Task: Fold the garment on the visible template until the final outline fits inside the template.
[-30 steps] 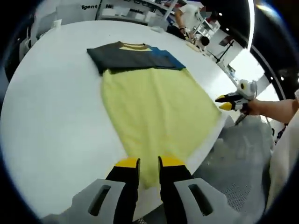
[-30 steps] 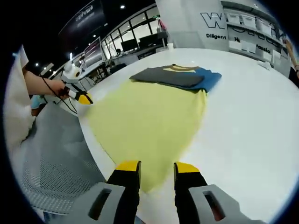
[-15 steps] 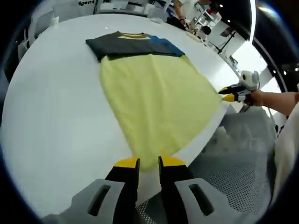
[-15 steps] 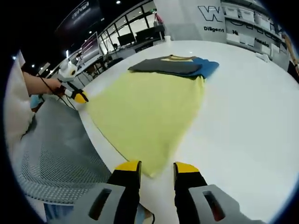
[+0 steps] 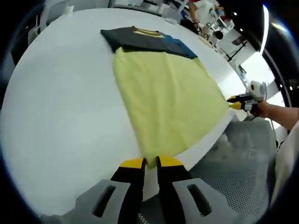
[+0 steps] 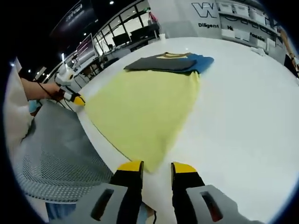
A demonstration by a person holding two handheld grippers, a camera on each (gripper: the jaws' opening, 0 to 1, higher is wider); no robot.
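Left gripper view, nearest first: left claw [image 5: 150,163] low at the counter's near edge, yellow-tipped jaws almost together with a thin gap between them, tips at the near corner of the yellow garment [image 5: 168,102]; whether cloth is pinched cannot be told. Beyond the tips, yellow fabric spread flat on the white counter [image 5: 65,102], widening and running away toward the far end. At the far end, a dark grey and blue folded part [image 5: 147,39] lying across the yellow cloth, a strip of yellow collar showing at its top. Off to the side, past the counter's edge, right claw [image 5: 233,102] held by a hand [image 5: 266,109], its yellow tips at the other near corner of the cloth; too small to judge its opening here. Below the edge, a grey mesh surface [image 5: 233,182], blurred.

Right gripper view, nearest first: right claw [image 6: 150,166] also low at the counter [image 6: 243,102] rim, jaws parted by a moderate gap, the pointed near corner of the garment [image 6: 145,105] just ahead of and between the tips, not visibly clamped. Farther along the edge, left claw [image 6: 77,99] with a hand [image 6: 44,88] and forearm behind it, tip touching the cloth's other corner. Grey mesh [image 6: 56,158] under the rim. At the far end, the dark and blue folded part [image 6: 175,62]. No template outline to be made out on the counter. Background shelves and lettering blurred, cut off by the view's edge.
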